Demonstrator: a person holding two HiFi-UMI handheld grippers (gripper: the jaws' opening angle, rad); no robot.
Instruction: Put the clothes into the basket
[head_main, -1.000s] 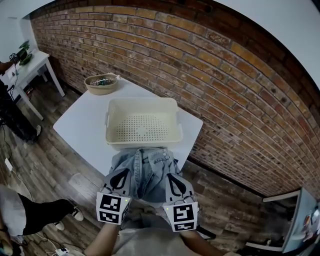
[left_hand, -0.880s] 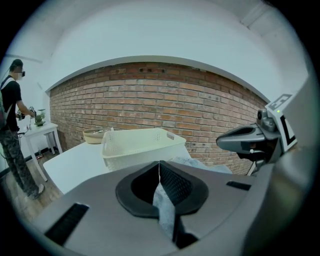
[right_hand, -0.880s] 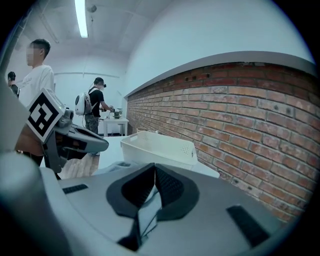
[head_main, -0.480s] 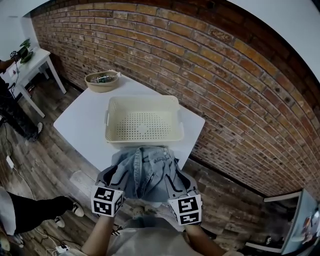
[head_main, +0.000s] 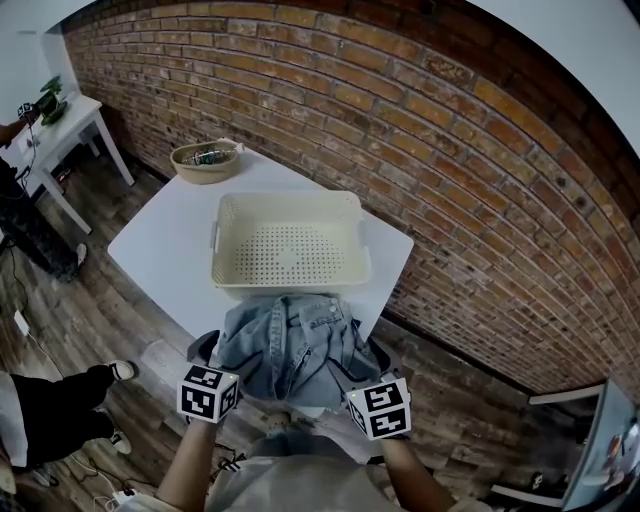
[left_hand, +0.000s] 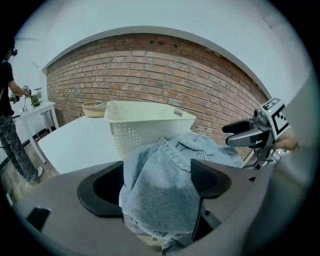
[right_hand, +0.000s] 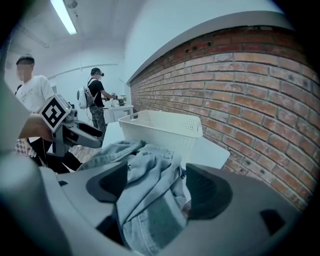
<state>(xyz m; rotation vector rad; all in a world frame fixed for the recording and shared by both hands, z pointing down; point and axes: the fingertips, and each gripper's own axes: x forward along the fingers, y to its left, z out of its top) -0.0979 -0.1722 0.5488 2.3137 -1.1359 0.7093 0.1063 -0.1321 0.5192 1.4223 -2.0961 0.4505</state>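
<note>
A light blue denim garment (head_main: 288, 345) lies bunched on the near edge of the white table (head_main: 165, 245), hanging partly over it, just in front of the cream perforated basket (head_main: 286, 284), which holds nothing. My left gripper (head_main: 207, 352) is at the garment's left side, my right gripper (head_main: 358, 362) at its right. In the left gripper view the denim (left_hand: 165, 185) sits between the jaws of the left gripper (left_hand: 157, 175), which are opening, with a gap at the left pad. The right gripper (right_hand: 160, 182) is opening too, denim (right_hand: 145, 200) loose between its jaws.
A woven bowl (head_main: 205, 163) stands at the table's far left corner. A brick wall (head_main: 420, 150) runs behind the table. A small white side table (head_main: 62, 128) with a plant is at far left, a person (head_main: 25, 225) beside it. Two people (right_hand: 97, 100) stand beyond.
Both grippers have drawn back toward me and their jaws have spread apart. The denim has settled on the table's near edge.
</note>
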